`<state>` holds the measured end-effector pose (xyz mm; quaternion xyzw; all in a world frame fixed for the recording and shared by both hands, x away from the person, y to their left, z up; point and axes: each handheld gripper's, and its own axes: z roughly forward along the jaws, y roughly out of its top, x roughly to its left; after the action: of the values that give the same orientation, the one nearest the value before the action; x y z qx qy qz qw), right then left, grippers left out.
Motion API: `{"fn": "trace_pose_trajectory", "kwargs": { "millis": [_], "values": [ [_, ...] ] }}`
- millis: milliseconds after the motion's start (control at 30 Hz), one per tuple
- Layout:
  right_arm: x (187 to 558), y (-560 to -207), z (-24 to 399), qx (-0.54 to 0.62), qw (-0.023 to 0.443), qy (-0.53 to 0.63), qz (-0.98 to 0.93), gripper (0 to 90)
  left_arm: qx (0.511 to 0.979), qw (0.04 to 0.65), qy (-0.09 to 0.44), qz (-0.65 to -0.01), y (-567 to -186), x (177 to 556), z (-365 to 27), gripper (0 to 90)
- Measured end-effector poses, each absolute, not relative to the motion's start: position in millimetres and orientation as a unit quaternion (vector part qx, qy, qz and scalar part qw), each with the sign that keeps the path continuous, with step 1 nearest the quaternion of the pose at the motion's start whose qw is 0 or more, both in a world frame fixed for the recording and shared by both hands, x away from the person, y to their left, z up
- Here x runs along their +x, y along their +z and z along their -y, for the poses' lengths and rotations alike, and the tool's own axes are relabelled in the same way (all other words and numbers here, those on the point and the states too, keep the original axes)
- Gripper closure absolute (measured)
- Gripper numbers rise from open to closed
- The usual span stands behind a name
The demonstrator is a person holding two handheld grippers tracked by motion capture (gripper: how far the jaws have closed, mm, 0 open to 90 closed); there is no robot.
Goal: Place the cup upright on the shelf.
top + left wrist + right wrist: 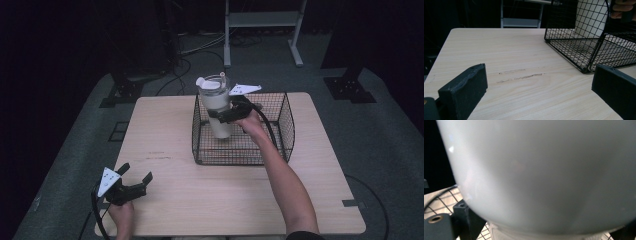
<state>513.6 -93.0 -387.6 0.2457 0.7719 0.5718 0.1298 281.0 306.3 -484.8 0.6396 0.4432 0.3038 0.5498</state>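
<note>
A white tumbler (218,107) with a clear lid and straw stands upright inside the black wire basket (280,142), at its left side. My right gripper (223,115) is shut on the tumbler around its middle; in the right gripper view the tumbler's white wall (544,175) looms close between the jaws. My left gripper (136,173) rests low over the near left corner of the table, open, with nothing between its black fingers (464,91). From the left gripper view the basket (586,47) lies ahead to the right.
The light wooden table (165,150) has faint scuff marks (520,76) on its left half. A metal stand (262,22) and cables lie on the floor beyond the table's far edge.
</note>
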Motion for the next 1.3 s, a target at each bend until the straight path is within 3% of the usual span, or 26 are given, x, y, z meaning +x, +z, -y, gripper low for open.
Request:
{"fn": "trace_pose_trajectory", "kwargs": {
  "millis": [400, 1300],
  "values": [
    [523, -403, 92, 0.254, 0.112, 0.554, -0.785, 7.2, 0.635, 0.559, 0.298, -0.442, -485, 281, -309, 0.0],
    [515, -420, 97, 0.223, 0.134, 0.518, -0.815, 7.0, 0.631, 0.566, 0.294, -0.441, -485, 280, -310, 0.0]
  ]
}}
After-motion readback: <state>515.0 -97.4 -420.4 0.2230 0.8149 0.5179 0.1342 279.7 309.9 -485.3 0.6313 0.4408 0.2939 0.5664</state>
